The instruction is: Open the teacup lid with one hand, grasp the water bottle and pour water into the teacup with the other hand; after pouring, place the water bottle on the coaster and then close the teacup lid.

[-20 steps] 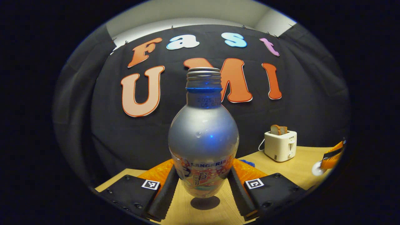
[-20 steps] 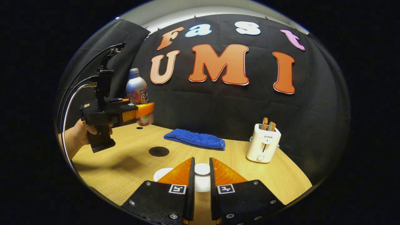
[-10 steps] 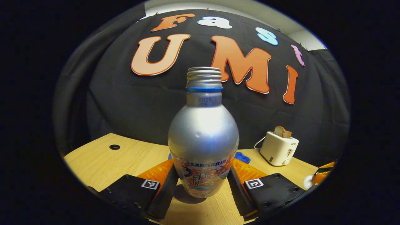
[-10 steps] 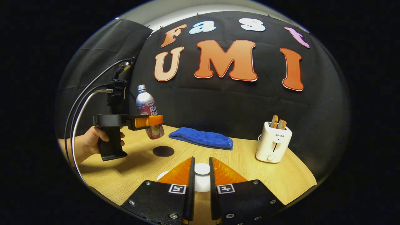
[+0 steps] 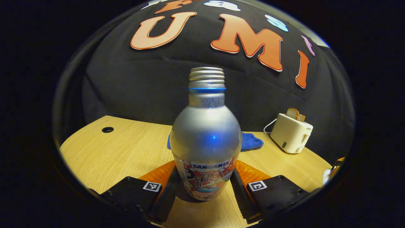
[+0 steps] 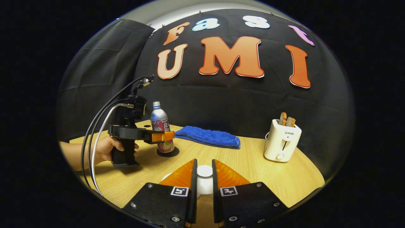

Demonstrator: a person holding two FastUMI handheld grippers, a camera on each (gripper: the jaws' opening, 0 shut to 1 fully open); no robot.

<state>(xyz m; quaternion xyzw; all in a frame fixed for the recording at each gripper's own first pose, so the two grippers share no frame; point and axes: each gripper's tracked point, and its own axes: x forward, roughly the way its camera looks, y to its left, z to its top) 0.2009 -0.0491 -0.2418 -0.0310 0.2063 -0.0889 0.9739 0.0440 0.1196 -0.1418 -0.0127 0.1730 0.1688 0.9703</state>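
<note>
Water bottle (image 5: pixel 206 139) stands upright between the fingers of the left gripper (image 5: pixel 205 186), which clamp its lower body from both sides; its cap is off and the threaded neck is bare. In the right gripper view the bottle (image 6: pixel 160 126) sits on the dark round coaster (image 6: pixel 168 153) toward the desk's (image 6: pixel 253 171) left edge, the gripper not yet let go. The right gripper (image 6: pixel 204 177) has its jaws closed on the white knob of the teacup lid (image 6: pixel 204 171), held near the desk's near edge. The teacup itself cannot be made out. Pouring looks finished and the bottle placed; release and closing the lid remain. Farther out lie a blue towel (image 6: pixel 208 136) and a toaster (image 6: pixel 282 144) toward the far edge.
</note>
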